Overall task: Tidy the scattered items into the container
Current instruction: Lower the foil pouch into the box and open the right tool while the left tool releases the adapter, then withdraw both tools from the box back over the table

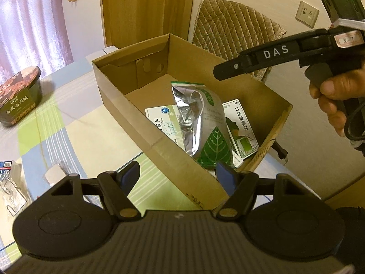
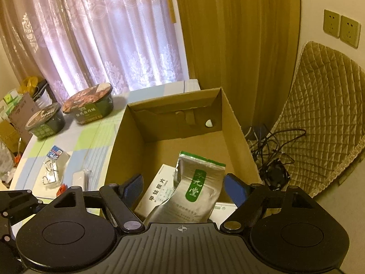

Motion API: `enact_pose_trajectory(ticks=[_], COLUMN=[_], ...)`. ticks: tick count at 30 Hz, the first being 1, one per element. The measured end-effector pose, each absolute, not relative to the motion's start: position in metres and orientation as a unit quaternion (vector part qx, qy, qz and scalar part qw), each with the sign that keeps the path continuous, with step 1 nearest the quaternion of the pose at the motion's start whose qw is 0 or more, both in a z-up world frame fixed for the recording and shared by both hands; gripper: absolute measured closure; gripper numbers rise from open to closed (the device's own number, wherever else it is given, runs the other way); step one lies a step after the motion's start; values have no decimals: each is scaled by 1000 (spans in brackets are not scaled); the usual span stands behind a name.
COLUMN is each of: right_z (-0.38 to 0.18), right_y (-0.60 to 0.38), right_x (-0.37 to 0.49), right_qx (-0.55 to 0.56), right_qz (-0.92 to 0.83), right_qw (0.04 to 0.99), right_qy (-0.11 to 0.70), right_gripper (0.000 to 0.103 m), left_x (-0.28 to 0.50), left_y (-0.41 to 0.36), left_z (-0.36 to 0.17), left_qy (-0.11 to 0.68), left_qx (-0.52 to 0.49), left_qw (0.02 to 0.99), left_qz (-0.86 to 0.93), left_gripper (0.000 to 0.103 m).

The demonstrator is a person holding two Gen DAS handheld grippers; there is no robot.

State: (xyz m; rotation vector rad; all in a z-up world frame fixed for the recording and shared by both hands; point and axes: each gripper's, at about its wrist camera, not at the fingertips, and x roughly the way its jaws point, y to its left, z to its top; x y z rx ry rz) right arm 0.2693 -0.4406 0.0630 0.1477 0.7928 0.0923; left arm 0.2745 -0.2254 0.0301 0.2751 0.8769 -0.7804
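Two bowls [image 2: 68, 116] and small clutter [image 2: 54, 166] are left on the table [image 2: 95, 141], well left of the box [image 2: 237, 123]; the left gripper [image 1: 178, 178] is spread and empty, nearer them; the right gripper [image 2: 184, 188], likewise spread and empty, is held over the pouch [image 2: 194, 191] inside.

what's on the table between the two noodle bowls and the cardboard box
Only bare checked tablecloth lies between the noodle bowls and the cardboard box, clearest in the right wrist view.

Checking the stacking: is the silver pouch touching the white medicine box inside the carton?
Touching. In the left wrist view the silver pouch lies over the edge of the white medicine box, covering part of it inside the carton.
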Motion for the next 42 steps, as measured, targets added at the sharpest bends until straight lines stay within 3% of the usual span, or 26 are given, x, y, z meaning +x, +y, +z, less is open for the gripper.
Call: enact_pose_trajectory(ticks=[22, 30, 42], right_z=[69, 81, 75], right_y=[-406, -380, -320], right_x=[203, 162, 115], right_qx=[97, 107, 123], right_qz=[49, 57, 91], right_qw=[911, 911, 899], right_qy=[397, 394, 410], right_gripper=[19, 19, 19], left_x=[235, 197, 133], left_y=[-166, -129, -54], left_z=[45, 52, 45], left_qy=[417, 422, 437], left_qx=[116, 96, 50], left_qw=[839, 848, 863], left_qz=[-329, -307, -248], left_gripper=[32, 26, 6])
